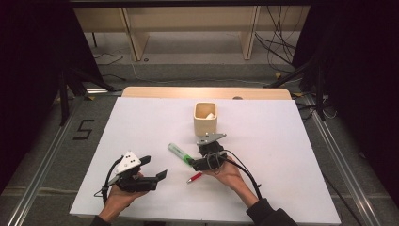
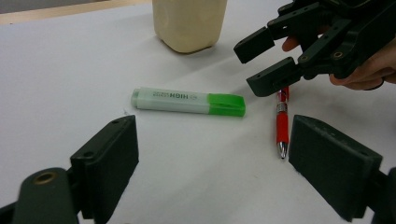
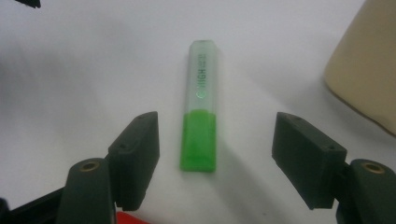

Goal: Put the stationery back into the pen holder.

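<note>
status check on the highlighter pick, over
Right tongs open, straddling green highlighter, pads clear. Left tongs open, idle. Highlighter flat on table. Red pen close beside, beige cup behind.

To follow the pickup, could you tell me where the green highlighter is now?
In the high view, the green highlighter lies mid-table, left of the right gripper, in front of the beige cup, beside the red pen.

Grey floor (image 1: 42, 141), wooden shelf (image 1: 188, 28), cables (image 1: 277, 47) behind the table.
</note>
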Available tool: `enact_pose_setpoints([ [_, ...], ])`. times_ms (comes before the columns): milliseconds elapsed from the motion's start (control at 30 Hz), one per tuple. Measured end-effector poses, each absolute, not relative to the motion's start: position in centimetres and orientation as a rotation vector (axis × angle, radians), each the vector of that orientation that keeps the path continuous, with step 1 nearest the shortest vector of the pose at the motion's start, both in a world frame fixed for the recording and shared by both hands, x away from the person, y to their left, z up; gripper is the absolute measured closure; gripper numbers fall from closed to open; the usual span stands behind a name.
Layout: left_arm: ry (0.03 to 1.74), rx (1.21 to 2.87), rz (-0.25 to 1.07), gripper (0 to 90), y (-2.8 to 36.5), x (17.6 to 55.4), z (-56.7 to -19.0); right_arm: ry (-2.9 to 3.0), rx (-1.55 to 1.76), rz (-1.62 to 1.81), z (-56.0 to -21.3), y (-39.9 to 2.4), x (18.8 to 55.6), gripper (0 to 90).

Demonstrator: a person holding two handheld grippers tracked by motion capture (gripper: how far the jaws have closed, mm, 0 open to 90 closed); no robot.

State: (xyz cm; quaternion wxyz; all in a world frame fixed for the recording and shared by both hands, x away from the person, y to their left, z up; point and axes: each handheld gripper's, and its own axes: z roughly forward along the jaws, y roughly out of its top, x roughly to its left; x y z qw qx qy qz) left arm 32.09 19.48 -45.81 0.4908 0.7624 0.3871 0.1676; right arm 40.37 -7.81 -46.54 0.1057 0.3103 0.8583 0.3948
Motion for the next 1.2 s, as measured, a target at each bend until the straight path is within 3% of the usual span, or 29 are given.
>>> enact_pose_setpoints([
  [933, 0.941, 1.852, 0.408, 15.7, 19.5, 32.1, -45.8, 2.619, 0.906, 1.029, -48.5, -5.8, 40.9, 59.1],
  [1200, 0.94, 1.854, 0.409, 15.7, 19.5, 32.1, -45.8, 2.623, 0.9, 0.995, -48.8, -5.5, 40.8, 62.6],
])
